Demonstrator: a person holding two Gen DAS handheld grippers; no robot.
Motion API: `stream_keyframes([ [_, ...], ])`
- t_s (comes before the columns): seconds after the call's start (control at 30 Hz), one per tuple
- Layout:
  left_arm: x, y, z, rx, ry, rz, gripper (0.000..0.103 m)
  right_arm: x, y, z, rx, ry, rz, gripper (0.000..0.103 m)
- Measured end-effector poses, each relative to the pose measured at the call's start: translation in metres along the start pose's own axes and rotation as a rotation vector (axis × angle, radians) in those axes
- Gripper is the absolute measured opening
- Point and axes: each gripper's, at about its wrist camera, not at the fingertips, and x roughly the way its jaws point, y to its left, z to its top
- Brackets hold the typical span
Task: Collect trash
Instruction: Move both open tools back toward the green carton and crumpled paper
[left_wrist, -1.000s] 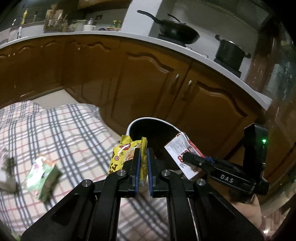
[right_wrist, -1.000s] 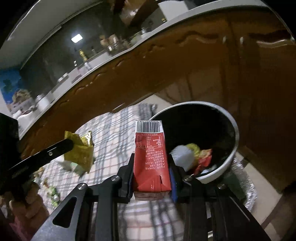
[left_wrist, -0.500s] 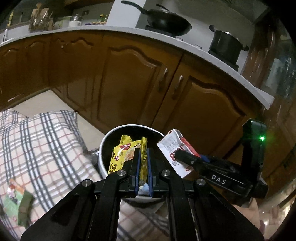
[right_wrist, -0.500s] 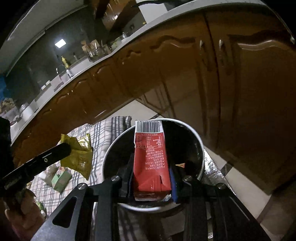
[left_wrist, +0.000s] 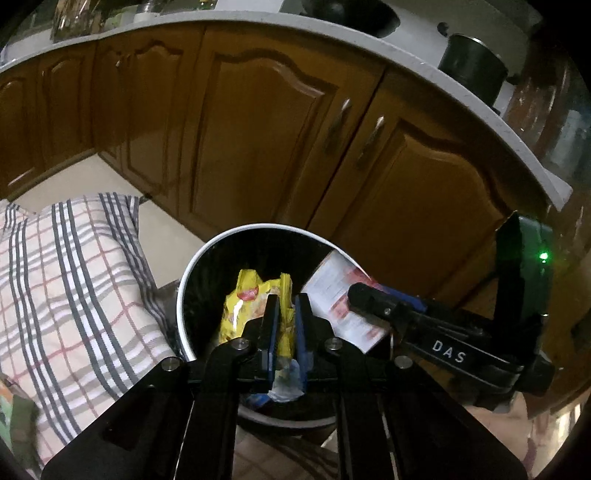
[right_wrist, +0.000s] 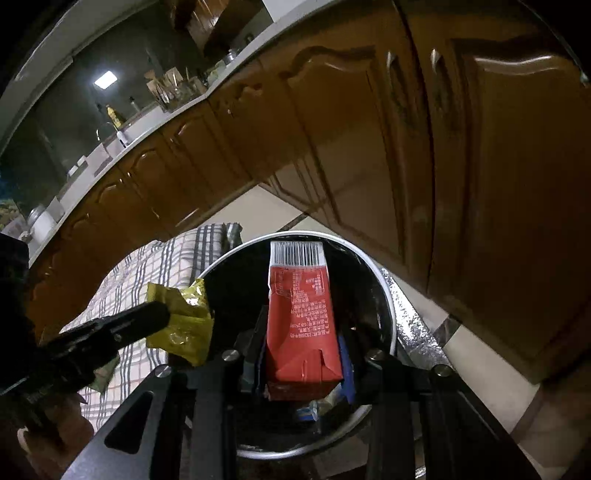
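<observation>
The left gripper (left_wrist: 283, 317) is clamped on a yellow snack wrapper (left_wrist: 243, 306), held above the open mouth of the round trash bin (left_wrist: 258, 229). The right gripper (right_wrist: 301, 354) grasps a red carton (right_wrist: 301, 314) upright between its fingers, also over the bin's opening. Other trash lies inside the bin. The bin stands on the floor, touching the edge of a plaid cloth (left_wrist: 74, 280), near brown cabinet doors (left_wrist: 258, 129).

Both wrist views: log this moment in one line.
left tongs: shut on yellow wrapper | right tongs: shut on red carton | both over trash bin | nothing released
</observation>
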Motion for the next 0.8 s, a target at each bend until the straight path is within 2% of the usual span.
stream_keyframes([
  [0.03, 0.0, 0.002, -0.001, -0.006, 0.002, 0.0, 0.015, 0.0, 0.0, 0.0, 0.003, 0.002, 0.005, 0.036],
  [0.1, -0.004, 0.005, -0.002, -0.019, -0.006, 0.002, 0.03, -0.002, 0.001, 0.0, 0.003, -0.008, 0.01, 0.05],
  [0.17, -0.009, 0.006, -0.004, -0.023, -0.017, 0.006, 0.031, -0.005, 0.002, -0.002, 0.001, -0.018, 0.014, 0.055],
  [0.27, -0.022, 0.011, -0.01, -0.033, -0.036, 0.012, 0.034, -0.013, 0.006, -0.006, 0.009, -0.042, 0.044, 0.056],
  [0.33, -0.032, 0.015, -0.015, -0.043, -0.051, 0.023, 0.039, -0.019, 0.011, -0.011, 0.008, -0.06, 0.067, 0.063],
  [0.4, -0.044, 0.022, -0.022, -0.06, -0.067, 0.031, 0.04, -0.023, 0.018, -0.015, 0.005, -0.076, 0.085, 0.072],
  [0.8, -0.115, 0.076, -0.068, -0.159, -0.124, 0.132, 0.046, -0.029, 0.077, -0.048, -0.025, -0.064, 0.191, 0.077],
])
